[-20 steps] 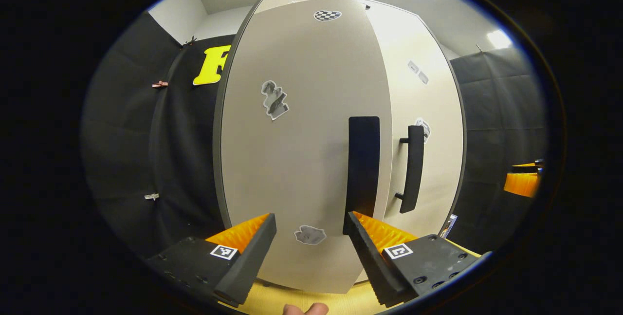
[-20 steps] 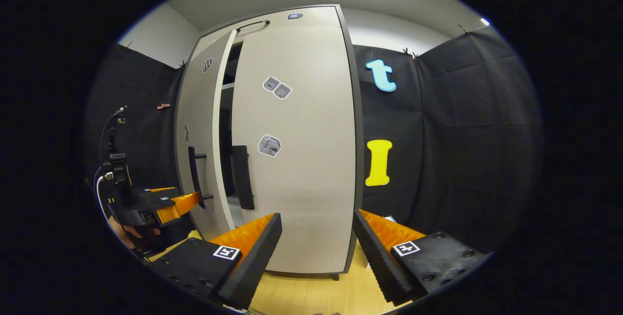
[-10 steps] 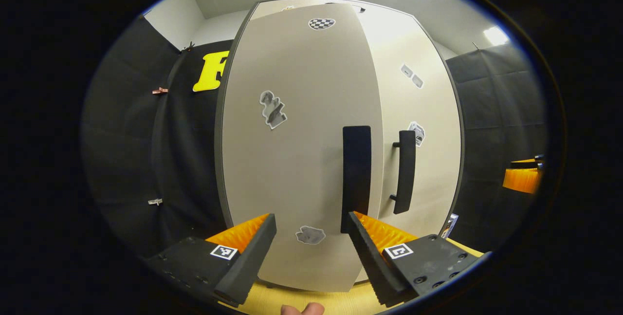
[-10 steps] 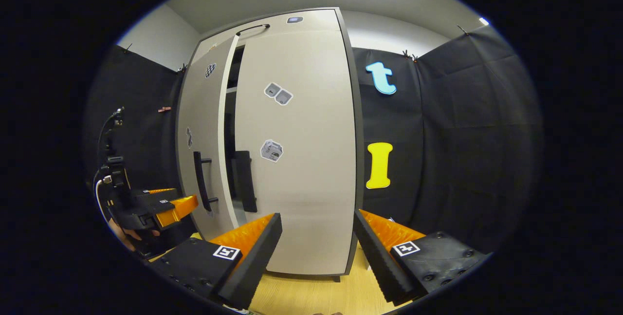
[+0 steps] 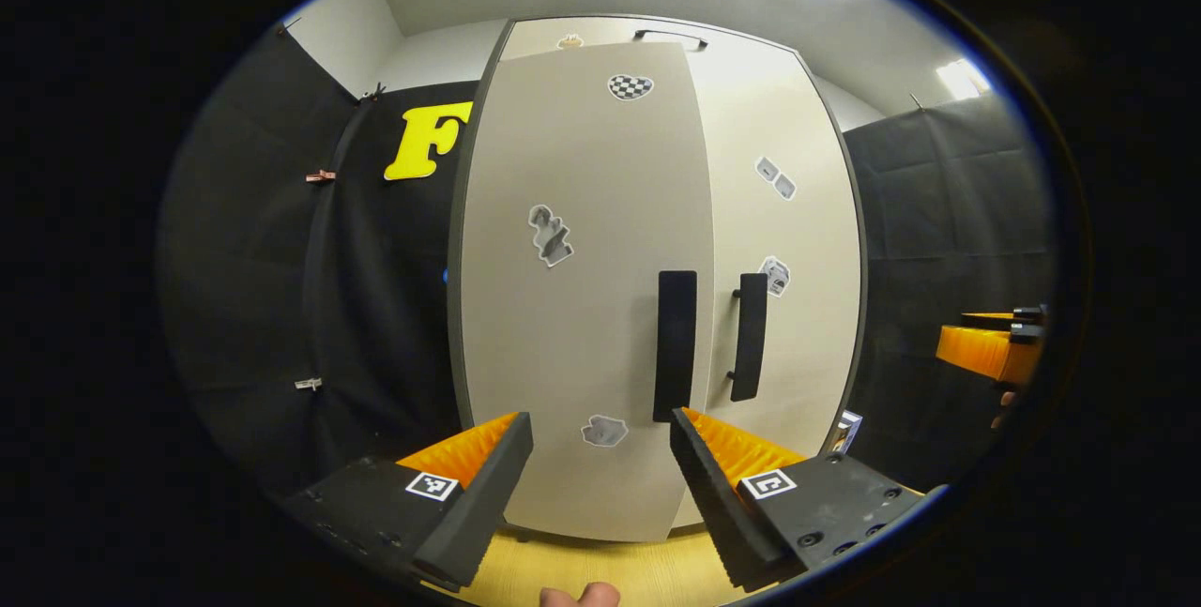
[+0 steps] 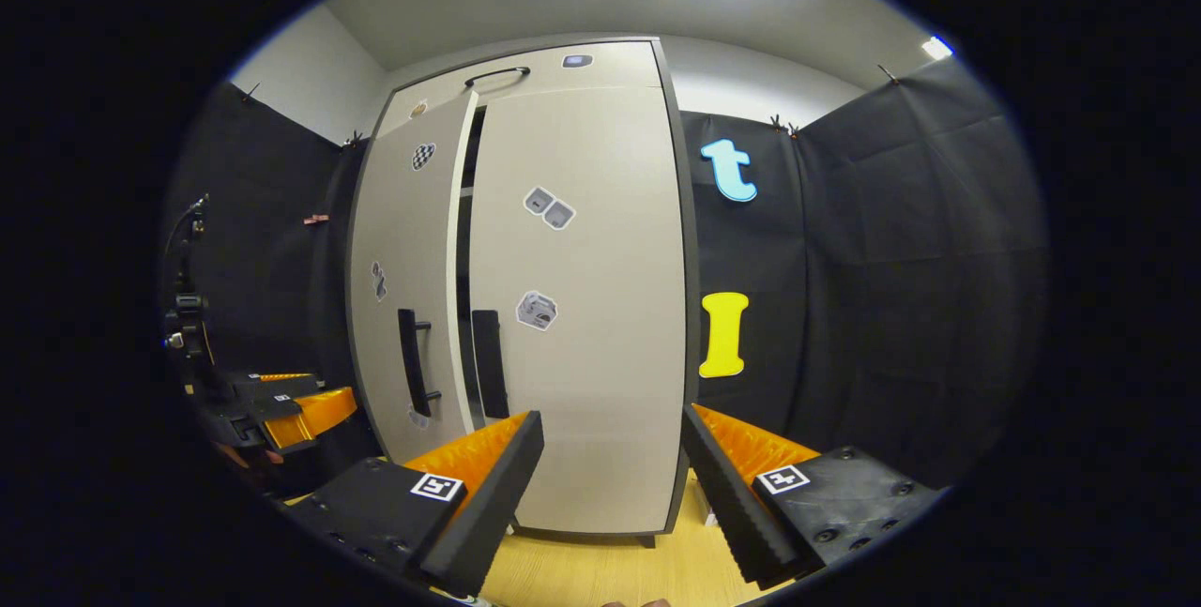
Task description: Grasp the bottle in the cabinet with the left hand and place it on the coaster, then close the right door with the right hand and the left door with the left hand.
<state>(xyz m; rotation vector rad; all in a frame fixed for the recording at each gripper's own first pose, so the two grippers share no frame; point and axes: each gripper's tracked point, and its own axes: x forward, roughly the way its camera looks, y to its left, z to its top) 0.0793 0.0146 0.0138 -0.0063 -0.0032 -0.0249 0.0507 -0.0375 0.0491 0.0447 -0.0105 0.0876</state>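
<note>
The tall beige cabinet stands straight ahead of both grippers. In the right gripper view its right door (image 6: 600,344) sits flush, while the left door (image 6: 405,241) stands slightly ajar, with a narrow dark gap (image 6: 464,250) between them. Two black bar handles (image 5: 676,344) (image 5: 749,337) flank the seam. My left gripper (image 5: 600,485) is open and empty, a short way in front of the left door (image 5: 582,307). My right gripper (image 6: 610,494) is open and empty too, facing the right door. A small labelled object (image 5: 844,431) peeks out by the cabinet's lower right corner; I cannot tell what it is.
The cabinet rests on a light wooden surface (image 6: 600,574). Black cloth walls close in on both sides. The left gripper (image 6: 281,405) shows at the far left of the right gripper view, and the right gripper (image 5: 985,349) at the far right of the left gripper view.
The left door has swung inward and the gap between the doors has narrowed to a slit. Both grippers have drawn back a little from the cabinet, still open.
</note>
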